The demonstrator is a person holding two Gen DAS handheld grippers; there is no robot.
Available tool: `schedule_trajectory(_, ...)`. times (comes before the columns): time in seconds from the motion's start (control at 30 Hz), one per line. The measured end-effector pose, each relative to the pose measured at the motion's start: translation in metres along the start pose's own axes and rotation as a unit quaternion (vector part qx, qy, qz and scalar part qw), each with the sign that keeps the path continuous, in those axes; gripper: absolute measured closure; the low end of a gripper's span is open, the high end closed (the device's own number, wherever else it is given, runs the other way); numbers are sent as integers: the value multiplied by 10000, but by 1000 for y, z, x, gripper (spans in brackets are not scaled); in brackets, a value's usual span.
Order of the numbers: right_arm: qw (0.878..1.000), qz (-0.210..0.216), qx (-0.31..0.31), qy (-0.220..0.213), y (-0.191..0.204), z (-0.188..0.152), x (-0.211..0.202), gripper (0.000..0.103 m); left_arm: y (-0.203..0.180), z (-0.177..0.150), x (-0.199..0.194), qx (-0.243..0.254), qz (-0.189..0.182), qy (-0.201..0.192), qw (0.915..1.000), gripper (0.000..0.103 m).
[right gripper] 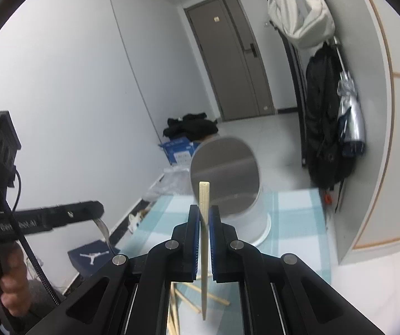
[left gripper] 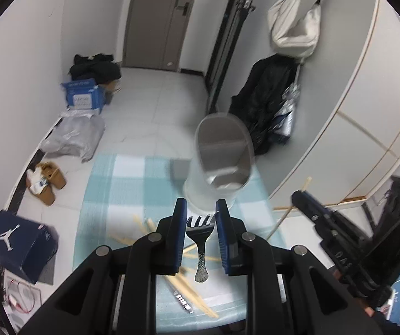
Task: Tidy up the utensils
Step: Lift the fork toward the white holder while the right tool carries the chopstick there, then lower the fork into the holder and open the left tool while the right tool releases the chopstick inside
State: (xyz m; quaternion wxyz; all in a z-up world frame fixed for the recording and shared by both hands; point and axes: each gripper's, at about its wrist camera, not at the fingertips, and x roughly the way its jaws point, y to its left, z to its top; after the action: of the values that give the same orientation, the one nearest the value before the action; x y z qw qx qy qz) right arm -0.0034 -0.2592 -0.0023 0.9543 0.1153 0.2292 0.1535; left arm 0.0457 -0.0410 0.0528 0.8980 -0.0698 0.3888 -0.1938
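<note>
a dark fork (left gripper: pixel 200 240) hangs tines-up, a pale chopstick (right gripper: pixel 204 240) stands upright, near a white holder (left gripper: pixel 219 164); loose chopsticks (left gripper: pixel 191 293) lie on the checked cloth (left gripper: pixel 121 184).

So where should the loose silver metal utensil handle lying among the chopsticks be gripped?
Grip the silver metal utensil handle across its narrow width near its near end, coming from above: it lies flat on the checked cloth, with wooden chopsticks crowding its far end.
</note>
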Motion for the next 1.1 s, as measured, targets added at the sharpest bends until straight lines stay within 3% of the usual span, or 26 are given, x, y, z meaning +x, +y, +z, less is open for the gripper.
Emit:
schedule_trajectory(0.23, 9994, 38, -93, -323, -9, 50, -11, 97, -18, 54, -10, -62, -416, -208, 9989, 86)
schedule_trajectory(0.47, 9978, 48, -362, -548, -13, 110, 4, 97, -32, 110, -6, 128, -500, -520, 9973, 86)
schedule_trajectory(0.83, 9940, 200, -643, -862, -21, 179, 55, 97, -28, 151, 43, 336, -480, -140, 9982, 86)
schedule_trajectory(1.1, 9923, 533, -908, -652, -31, 177, 101, 97, -16, 158, 80, 415, -440, 260, 9978, 86)
